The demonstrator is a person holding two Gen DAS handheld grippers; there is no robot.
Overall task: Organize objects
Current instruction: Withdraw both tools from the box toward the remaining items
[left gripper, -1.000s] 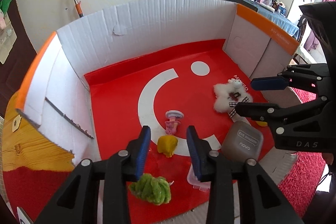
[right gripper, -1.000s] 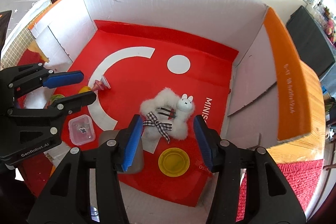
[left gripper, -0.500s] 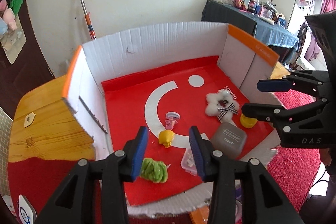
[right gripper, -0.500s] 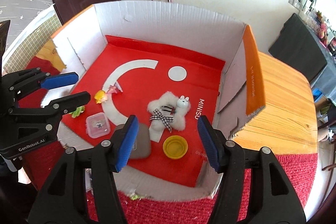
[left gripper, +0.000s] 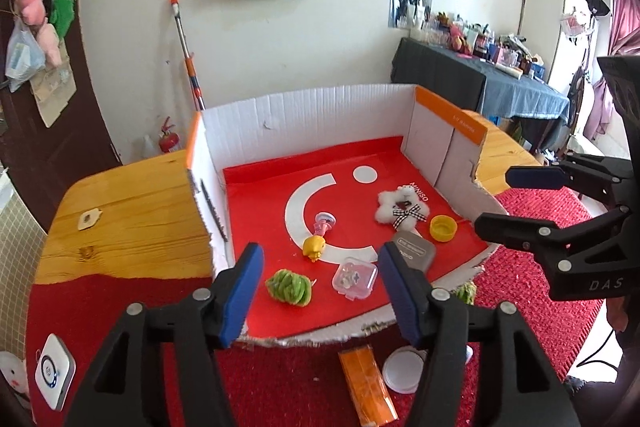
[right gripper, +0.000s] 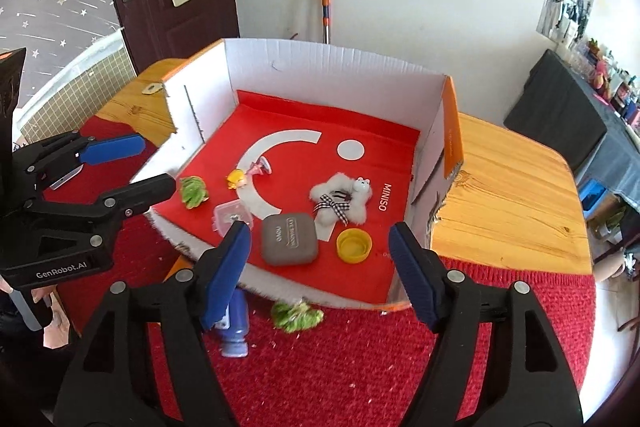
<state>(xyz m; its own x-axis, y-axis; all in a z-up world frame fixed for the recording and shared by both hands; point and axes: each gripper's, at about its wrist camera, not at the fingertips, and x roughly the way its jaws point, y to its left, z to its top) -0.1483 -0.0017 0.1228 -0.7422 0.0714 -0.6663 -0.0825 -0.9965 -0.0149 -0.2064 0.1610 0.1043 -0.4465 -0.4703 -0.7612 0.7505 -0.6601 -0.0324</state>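
- The left gripper (left gripper: 320,279) hung with its jaws spread wide and nothing between them; the right gripper (right gripper: 320,259) was likewise spread and empty. Both sat above the red mat (right gripper: 360,355), short of the box.
- On the mat at 6 o'clock of the box lay a blue bottle (right gripper: 236,331), a loose green tuft (right gripper: 297,315), an orange packet (left gripper: 366,383) and a white lid (left gripper: 402,371).
- The cardboard box (left gripper: 304,115), its near wall gone, stood on the wooden table (left gripper: 132,203).
- Nearest the box's open edge lay a green pom-pom (left gripper: 289,287), a clear case (left gripper: 355,277), a grey compact (right gripper: 290,239) and a yellow cap (right gripper: 354,245), running from 9 toward 3 o'clock.
- Past these sat a yellow figurine (left gripper: 313,247) with a pink toy (left gripper: 323,223) just beyond it at 12 o'clock.
- A white plush (right gripper: 342,201) with a checked bow lay at 3 o'clock of the pink toy, well apart from it.
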